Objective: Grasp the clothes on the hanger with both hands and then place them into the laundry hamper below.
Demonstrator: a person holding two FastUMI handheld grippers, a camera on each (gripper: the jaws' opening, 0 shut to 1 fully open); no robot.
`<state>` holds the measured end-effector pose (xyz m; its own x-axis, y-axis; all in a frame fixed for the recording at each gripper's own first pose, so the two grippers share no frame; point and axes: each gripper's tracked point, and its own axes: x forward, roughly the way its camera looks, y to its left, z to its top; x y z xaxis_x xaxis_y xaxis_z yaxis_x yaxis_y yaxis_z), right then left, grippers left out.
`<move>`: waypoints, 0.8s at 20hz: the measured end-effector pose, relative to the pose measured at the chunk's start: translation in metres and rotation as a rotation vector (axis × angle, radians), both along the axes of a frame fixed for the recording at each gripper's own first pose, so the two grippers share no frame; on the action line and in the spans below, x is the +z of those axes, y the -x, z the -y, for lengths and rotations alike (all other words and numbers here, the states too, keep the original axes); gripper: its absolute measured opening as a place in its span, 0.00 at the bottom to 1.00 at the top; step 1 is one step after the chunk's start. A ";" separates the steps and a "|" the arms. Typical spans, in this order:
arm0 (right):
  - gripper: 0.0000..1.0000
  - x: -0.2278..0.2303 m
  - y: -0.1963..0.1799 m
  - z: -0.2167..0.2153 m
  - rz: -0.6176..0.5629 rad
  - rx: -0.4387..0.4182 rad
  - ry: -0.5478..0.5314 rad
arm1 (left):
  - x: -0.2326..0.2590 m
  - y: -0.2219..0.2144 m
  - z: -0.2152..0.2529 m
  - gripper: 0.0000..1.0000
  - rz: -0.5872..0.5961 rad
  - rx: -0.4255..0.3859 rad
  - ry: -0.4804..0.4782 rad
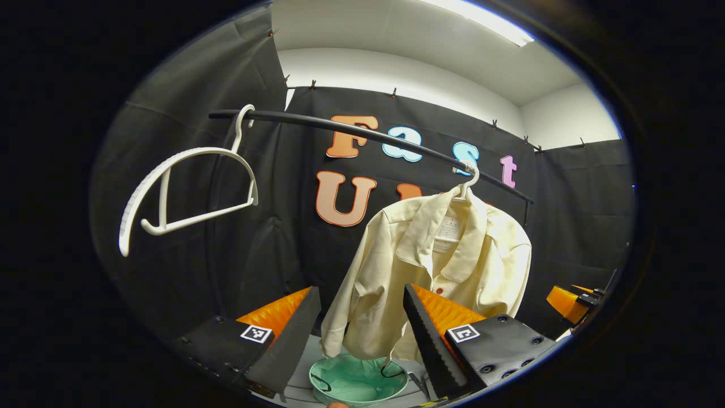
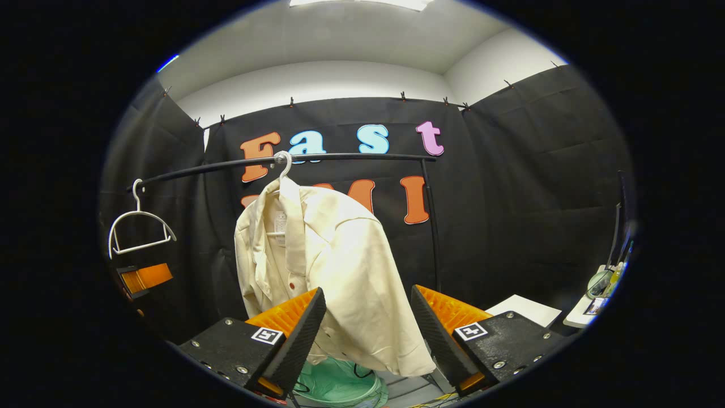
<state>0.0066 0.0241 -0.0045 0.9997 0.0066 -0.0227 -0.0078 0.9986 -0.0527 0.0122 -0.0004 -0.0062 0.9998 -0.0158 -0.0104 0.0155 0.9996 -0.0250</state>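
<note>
Nearest in the left gripper view, the left gripper (image 1: pixel 362 340) has its fingers spread wide apart with nothing between them. Past them, low down, sits the laundry hamper (image 1: pixel 358 381), a round green tub whose near rim is cut off at the bottom edge and partly hidden by the right finger. Above it the shirt (image 1: pixel 436 272), cream with a collar, hangs on a white hanger (image 1: pixel 468 180) near the far end of the black rail (image 1: pixel 368 133); its hem drops to just above the hamper's rim. Only the hanger's hook is visible, the rest being under the cloth. An empty hanger (image 1: pixel 187 187) hangs at the rail's other end, well apart from the shirt. At the right edge, part of the other gripper shows, too cut off to read.

Likewise, in the right gripper view, the right gripper (image 2: pixel 368 334) stands open, holding nothing. The shirt (image 2: pixel 328 266) hangs between and behind its fingers, apart from both, its lower edge covering much of the hamper (image 2: pixel 334 385). The rail's upright post (image 2: pixel 433 226) stands just behind the shirt. Far right, a small table corner (image 2: pixel 589 309) carries things too blurred to make out.
</note>
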 end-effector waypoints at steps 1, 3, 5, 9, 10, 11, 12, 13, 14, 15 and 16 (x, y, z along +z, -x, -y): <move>0.95 0.000 -0.002 -0.004 -0.001 0.004 0.002 | 0.000 -0.001 0.000 0.96 -0.001 0.000 0.002; 0.95 -0.002 -0.006 -0.011 -0.006 0.012 0.002 | -0.001 -0.003 -0.004 0.96 0.000 0.005 -0.004; 0.95 -0.006 -0.009 -0.018 -0.019 0.017 -0.002 | 0.001 -0.003 -0.008 0.97 0.000 0.011 -0.008; 0.95 -0.009 -0.018 -0.038 -0.033 0.030 0.001 | -0.003 -0.004 -0.016 0.96 -0.010 0.018 -0.003; 0.95 -0.008 -0.021 -0.045 -0.034 0.034 0.008 | -0.003 -0.003 -0.019 0.96 -0.016 0.023 -0.003; 0.95 -0.007 -0.026 -0.052 -0.033 0.039 0.012 | -0.004 -0.003 -0.022 0.96 -0.020 0.028 -0.003; 0.95 -0.007 -0.031 -0.059 -0.034 0.045 0.016 | -0.003 -0.003 -0.024 0.97 -0.018 0.032 -0.003; 0.95 -0.006 -0.036 -0.067 -0.037 0.057 0.016 | -0.002 -0.003 -0.026 0.97 -0.016 0.036 -0.002; 0.94 -0.006 -0.042 -0.075 -0.042 0.066 0.015 | -0.002 -0.002 -0.026 0.97 -0.016 0.037 -0.001; 0.94 -0.006 -0.048 -0.083 -0.048 0.074 0.014 | -0.003 -0.004 -0.027 0.97 -0.017 0.039 -0.002; 0.95 -0.006 -0.053 -0.090 -0.051 0.080 0.015 | -0.003 -0.003 -0.028 0.96 -0.017 0.042 -0.006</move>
